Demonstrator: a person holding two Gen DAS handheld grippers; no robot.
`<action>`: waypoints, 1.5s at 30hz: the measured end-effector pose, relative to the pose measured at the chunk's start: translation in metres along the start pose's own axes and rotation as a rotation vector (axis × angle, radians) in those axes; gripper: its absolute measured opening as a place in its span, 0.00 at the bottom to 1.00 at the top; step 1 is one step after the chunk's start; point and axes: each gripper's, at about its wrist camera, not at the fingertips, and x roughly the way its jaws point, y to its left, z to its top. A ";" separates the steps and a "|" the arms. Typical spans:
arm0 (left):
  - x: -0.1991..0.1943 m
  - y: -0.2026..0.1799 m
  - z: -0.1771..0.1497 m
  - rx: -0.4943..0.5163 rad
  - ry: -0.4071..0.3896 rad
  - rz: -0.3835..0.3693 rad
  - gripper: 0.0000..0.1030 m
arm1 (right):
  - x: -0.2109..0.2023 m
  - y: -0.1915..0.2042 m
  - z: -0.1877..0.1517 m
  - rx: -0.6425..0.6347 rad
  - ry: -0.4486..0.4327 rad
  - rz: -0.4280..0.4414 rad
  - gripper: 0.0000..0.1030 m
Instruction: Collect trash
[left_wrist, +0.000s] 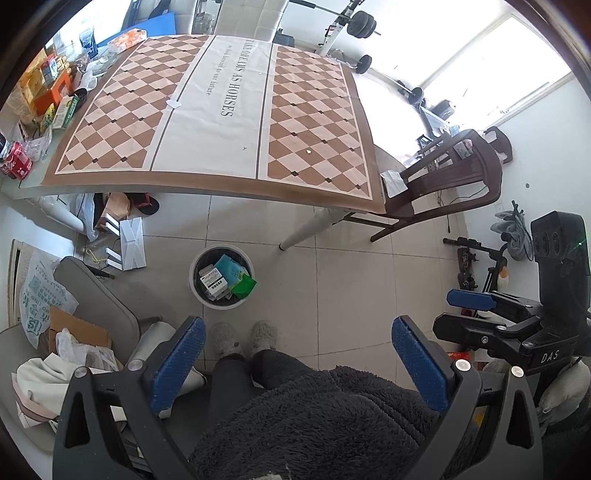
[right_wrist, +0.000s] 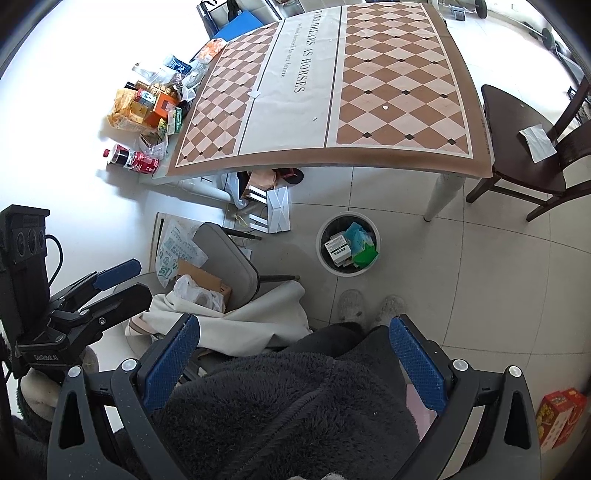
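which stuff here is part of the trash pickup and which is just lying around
Part of the job:
- trash bin, already holding boxes and wrappers
- paper scrap on the tablecloth
- small crumb on the tablecloth

Just lying about:
- dark wooden chair
- barbell weights
- cola bottle
- grey slippers

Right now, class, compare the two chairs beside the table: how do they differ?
The dark wooden chair stands at the table's right end, upright, with only a white paper on its seat. The grey chair sits near the left front, buried in a cardboard box, plastic bags and cloth. Both stand on the tiled floor.
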 end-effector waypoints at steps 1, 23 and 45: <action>0.000 -0.001 0.000 0.001 0.000 -0.001 1.00 | -0.001 -0.001 0.000 0.000 -0.001 -0.001 1.00; -0.002 -0.003 0.001 0.009 -0.004 -0.006 1.00 | -0.001 -0.004 -0.010 0.031 -0.010 -0.013 1.00; -0.003 -0.006 0.000 0.014 -0.003 -0.006 1.00 | -0.003 -0.003 -0.009 0.033 -0.008 -0.014 1.00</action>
